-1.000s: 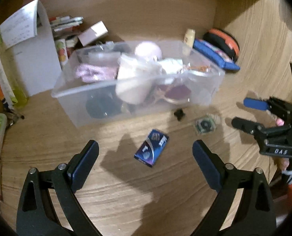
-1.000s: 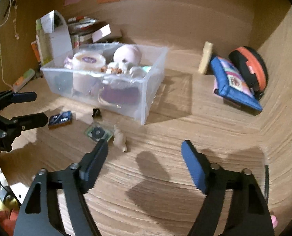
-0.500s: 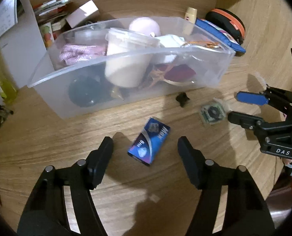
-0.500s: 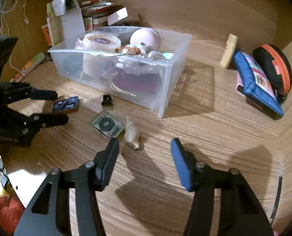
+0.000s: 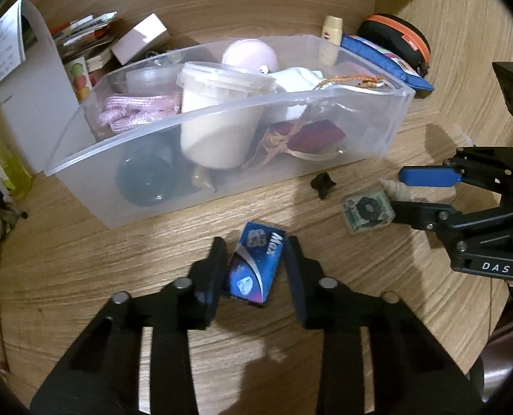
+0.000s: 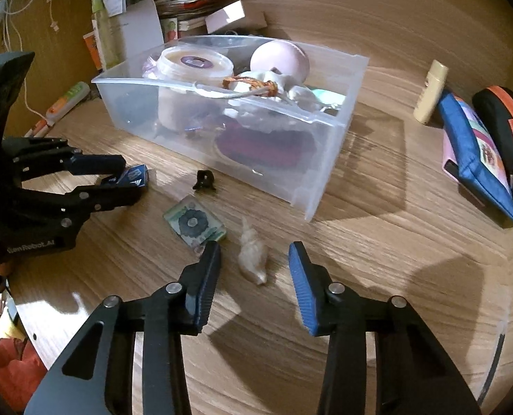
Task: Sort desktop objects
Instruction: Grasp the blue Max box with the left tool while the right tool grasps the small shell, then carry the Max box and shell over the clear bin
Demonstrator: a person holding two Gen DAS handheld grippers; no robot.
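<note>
A small blue box [image 5: 256, 266] lies on the wooden desk in front of the clear bin [image 5: 83, 186]. My left gripper [image 5: 254, 259] straddles the box, its jaws closing and both pads touching its sides; the right wrist view shows the box [image 6: 133, 176] pinched between those fingers. A pale spiral shell [image 6: 253, 256] lies between the jaws of my right gripper [image 6: 254, 252], which are closing with gaps on both sides of the shell. A green square packet [image 6: 194, 223] and a black clip [image 6: 204, 180] lie nearby.
The bin holds a white tub [image 5: 218, 110], pink cord and other items. A blue pouch [image 6: 477, 159], an orange-black case [image 6: 509, 128] and a cream tube [image 6: 429, 93] lie right of it. Papers and a pink box [image 5: 140, 38] stand behind it.
Both grippers came down and forward while their jaws narrowed. The left pair closed in around the blue box; the right pair now brackets the shell.
</note>
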